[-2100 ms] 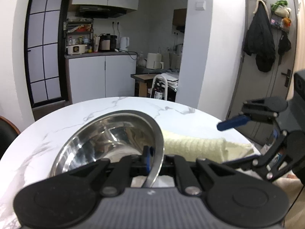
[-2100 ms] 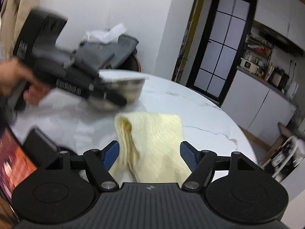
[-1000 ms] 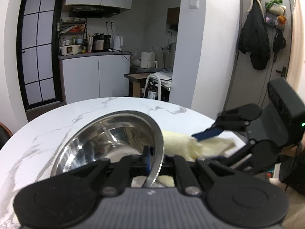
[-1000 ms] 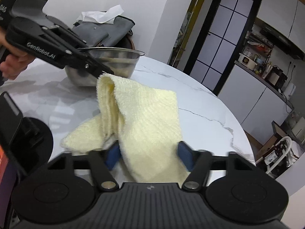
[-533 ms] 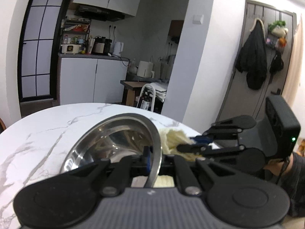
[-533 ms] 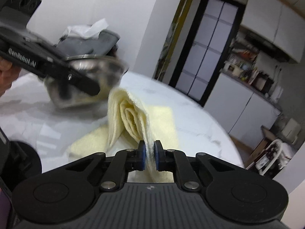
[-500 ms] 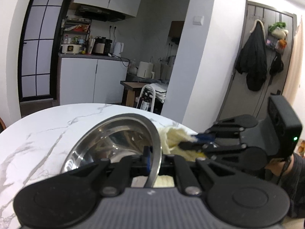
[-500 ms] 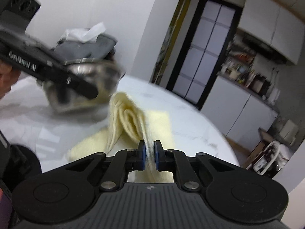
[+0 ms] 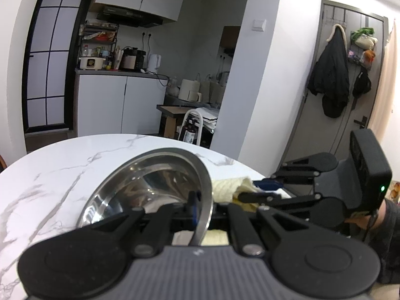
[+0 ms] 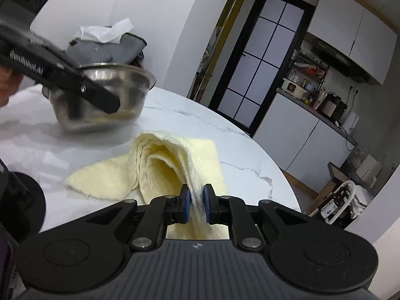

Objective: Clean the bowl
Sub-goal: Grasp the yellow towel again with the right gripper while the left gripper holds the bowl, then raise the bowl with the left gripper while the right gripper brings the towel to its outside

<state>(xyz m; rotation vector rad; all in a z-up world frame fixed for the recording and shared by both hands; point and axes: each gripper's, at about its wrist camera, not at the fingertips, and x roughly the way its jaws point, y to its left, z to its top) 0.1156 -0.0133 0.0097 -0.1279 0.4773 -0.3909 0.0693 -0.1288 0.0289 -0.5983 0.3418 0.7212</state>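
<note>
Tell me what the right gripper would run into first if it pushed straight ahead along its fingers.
The right gripper already has the yellow cloth between its pads, so it would plough into the cloth's bunched folds first, probably then the marble table. The steel bowl sits off to the left, likely outside that line.

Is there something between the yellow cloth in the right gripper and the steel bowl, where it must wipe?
Nothing visible blocks it. Only bare marble table lies between the yellow cloth, pinched in the right gripper, and the steel bowl. The left gripper clamps the bowl's rim on the side facing the cloth; its fingers lie along that wall, so go over the rim beside them.
</note>
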